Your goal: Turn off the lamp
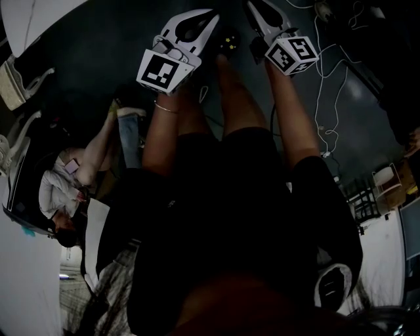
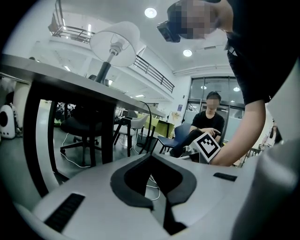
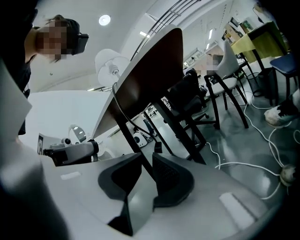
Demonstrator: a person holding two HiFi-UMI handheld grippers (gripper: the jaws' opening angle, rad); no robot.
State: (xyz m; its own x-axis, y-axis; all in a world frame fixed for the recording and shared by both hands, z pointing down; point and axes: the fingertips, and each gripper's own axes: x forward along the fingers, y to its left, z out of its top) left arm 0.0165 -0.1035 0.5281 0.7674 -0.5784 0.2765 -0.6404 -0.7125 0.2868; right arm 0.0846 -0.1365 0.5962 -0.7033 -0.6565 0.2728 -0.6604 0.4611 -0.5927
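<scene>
The lamp (image 2: pixel 115 43) has a white shade and a dark stem. It stands on a dark table (image 2: pixel 70 79) and I see it from below; in the right gripper view the lamp (image 3: pixel 110 63) sits at the table's (image 3: pixel 150 65) far end. A black cord (image 3: pixel 114 101) drops from it along the table edge. My left gripper (image 2: pixel 151 157) is shut with nothing between the pads. My right gripper (image 3: pixel 146 160) is open by a narrow gap, through which a dark table leg shows. In the head view the left gripper (image 1: pixel 209 18) and right gripper (image 1: pixel 257 10) reach forward past the person's knees.
Black table legs (image 3: pixel 180 129) and office chairs (image 3: pixel 220 89) stand ahead. White cables (image 3: pixel 243 164) trail over the grey floor. A small black thing with yellow dots (image 1: pixel 228 42) lies between the grippers. A seated person (image 2: pixel 208 122) is beyond the table.
</scene>
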